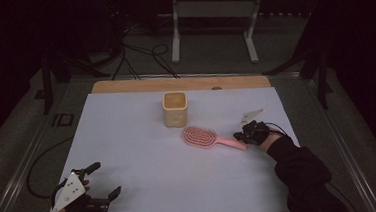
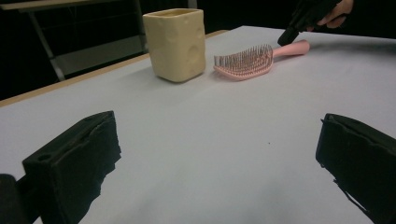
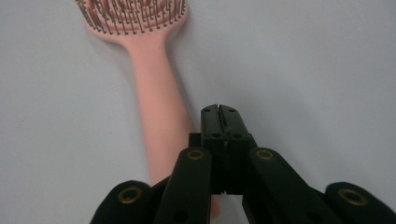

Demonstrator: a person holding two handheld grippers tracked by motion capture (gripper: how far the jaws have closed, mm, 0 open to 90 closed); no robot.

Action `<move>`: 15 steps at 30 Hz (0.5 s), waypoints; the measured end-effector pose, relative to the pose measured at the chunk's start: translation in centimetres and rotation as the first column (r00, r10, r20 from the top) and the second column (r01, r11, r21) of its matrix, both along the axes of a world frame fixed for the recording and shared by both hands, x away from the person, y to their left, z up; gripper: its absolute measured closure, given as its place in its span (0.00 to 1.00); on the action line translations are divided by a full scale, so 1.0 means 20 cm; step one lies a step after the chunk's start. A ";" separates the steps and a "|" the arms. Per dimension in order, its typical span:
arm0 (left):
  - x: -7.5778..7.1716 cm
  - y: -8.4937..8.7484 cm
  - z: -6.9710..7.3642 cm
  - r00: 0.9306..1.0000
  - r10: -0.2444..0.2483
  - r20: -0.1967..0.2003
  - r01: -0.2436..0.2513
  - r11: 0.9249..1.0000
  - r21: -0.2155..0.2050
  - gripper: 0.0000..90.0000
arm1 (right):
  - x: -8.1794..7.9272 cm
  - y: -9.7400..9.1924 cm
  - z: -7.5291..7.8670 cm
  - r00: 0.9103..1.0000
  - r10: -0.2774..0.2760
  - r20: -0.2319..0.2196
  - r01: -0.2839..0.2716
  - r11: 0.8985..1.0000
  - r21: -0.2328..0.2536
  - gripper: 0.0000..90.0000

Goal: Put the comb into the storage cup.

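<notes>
A pink hairbrush lies bristles up on the white sheet, its handle pointing right. My right gripper sits at the handle's end. In the right gripper view its jaws are shut together with nothing between them, just above and to the right of the handle. My left gripper rests at the near left of the sheet, open and empty. From the left gripper view the brush and the right gripper lie far ahead.
A cream square cup stands upright just behind the brush head, also in the left gripper view as the cup. The white sheet covers the table up to a wooden strip at the far edge. Cables and a metal stand lie beyond.
</notes>
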State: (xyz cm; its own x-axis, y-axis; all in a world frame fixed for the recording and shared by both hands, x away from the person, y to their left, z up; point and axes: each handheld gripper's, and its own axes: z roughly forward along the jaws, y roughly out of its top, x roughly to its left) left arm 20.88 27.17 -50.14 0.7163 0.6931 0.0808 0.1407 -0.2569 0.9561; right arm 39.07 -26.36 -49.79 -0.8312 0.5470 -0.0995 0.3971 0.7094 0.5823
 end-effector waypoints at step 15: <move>0.00 0.00 0.00 1.000 0.002 0.000 -0.002 1.000 0.002 0.00 | -0.07 0.02 0.00 1.000 0.028 -0.014 -0.028 1.000 -0.007 1.00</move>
